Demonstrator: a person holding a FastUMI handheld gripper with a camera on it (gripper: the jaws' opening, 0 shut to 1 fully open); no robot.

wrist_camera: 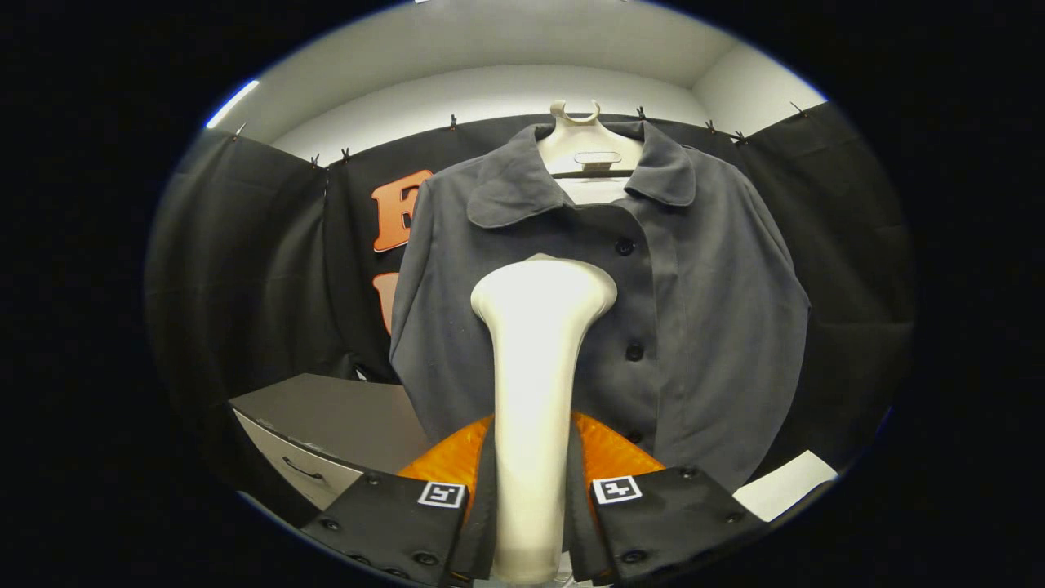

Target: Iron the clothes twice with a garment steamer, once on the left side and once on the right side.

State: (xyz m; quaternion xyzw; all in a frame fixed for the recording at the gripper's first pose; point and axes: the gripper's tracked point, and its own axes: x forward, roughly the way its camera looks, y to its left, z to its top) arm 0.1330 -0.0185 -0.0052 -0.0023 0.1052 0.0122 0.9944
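A dark grey buttoned shirt (710,310) hangs on a pale hanger (575,135) in front of the black cloth wall. A cream garment steamer (535,392) stands upright between the fingers, its handle gripped low and its flared head (543,290) up in front of the shirt's left half, just left of the button row. My gripper (531,490) is shut on the steamer's handle, one finger pressed against each side. Whether the head touches the cloth I cannot tell.
A grey cabinet with a drawer (326,433) stands low on the left, below the shirt's hem. A white flat object (784,486) lies low on the right. Black cloth walls close in on both sides.
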